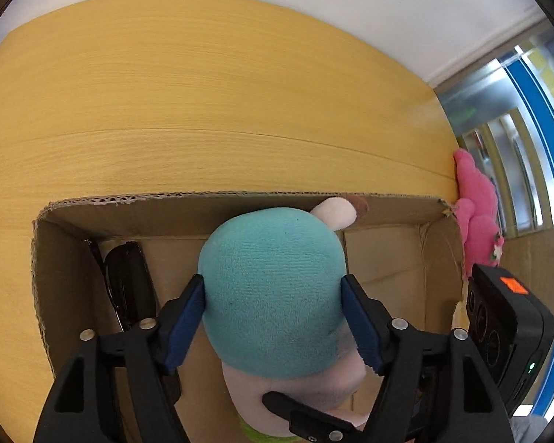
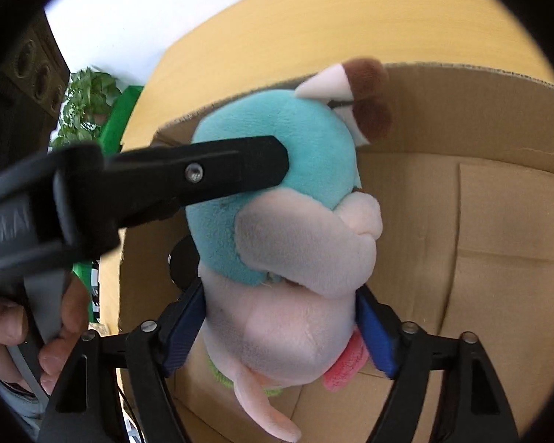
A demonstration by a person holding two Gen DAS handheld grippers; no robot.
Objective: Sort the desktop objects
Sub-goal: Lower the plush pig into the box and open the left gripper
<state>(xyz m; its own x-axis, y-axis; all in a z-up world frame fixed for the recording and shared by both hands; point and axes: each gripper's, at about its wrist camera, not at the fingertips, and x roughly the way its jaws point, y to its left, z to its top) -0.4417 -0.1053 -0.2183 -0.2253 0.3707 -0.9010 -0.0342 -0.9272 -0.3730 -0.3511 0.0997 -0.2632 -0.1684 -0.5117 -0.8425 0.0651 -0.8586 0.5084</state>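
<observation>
Plush toy [image 1: 273, 295], soft and fuzzy with a rounded teal head and a pale pink body, hangs over the open cardboard box [image 1: 240, 203], its long axis running from the head near the box's far wall back to the body at the near side. Left claw [image 1: 273, 317] has its blue pads pressed on the teal head, and right claw [image 2: 280, 332] is clamped on the pink body. Box walls are rough corrugated card, and the box rests on a smooth yellow wood-grain surface [image 1: 203, 92].

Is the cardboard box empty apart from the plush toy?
No: in the left wrist view a black object leans against the left inner wall of the cardboard box, beside the plush toy.
</observation>
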